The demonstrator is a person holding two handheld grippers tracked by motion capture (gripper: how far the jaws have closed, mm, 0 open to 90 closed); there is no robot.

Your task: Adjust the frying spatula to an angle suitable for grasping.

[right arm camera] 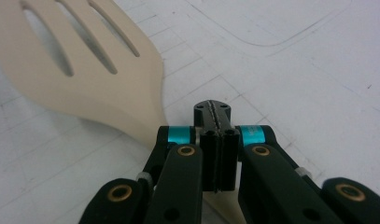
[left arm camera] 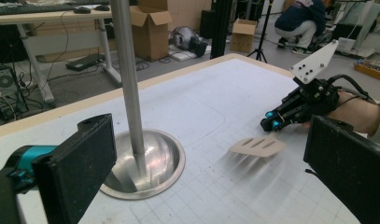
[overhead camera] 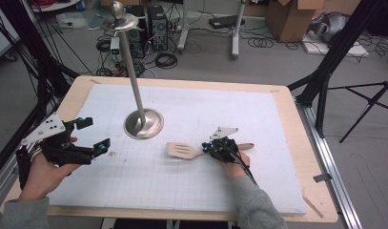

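Item: slotted wooden spatula (overhead camera: 184, 150), pale, one piece. It is lying flat on the white gridded mat (overhead camera: 277, 124) that covers the wooden table (overhead camera: 320, 191), right of centre and just in front of the round steel base (overhead camera: 144, 123) of an upright metal pole (overhead camera: 129, 57), near that base but apart from it.

Orientation: the long axis is laid roughly across the table, side to side. The slotted blade is pointed towards the person's left; the handle end (overhead camera: 248, 146) is seen emerging beyond the right gripper (overhead camera: 207, 149) on the far right side.

Right gripper: set down directly over the handle, just behind the blade's neck. In the right gripper view the jaws are seen pressed together, with the blade (right arm camera: 85, 70) spread out ahead and to the left and the handle passing beneath the linkage. Whether the handle is actually pinched cannot be settled from these pictures; it appears to lie under the closed jaws rather than between them.

Left gripper (overhead camera: 94, 136): held above the mat's left edge, jaws spread wide with nothing between them, aimed towards the pole base and spatula, well apart from the latter.

Nearer hand: the right, judged to be the one placed to lift the spatula by its handle.
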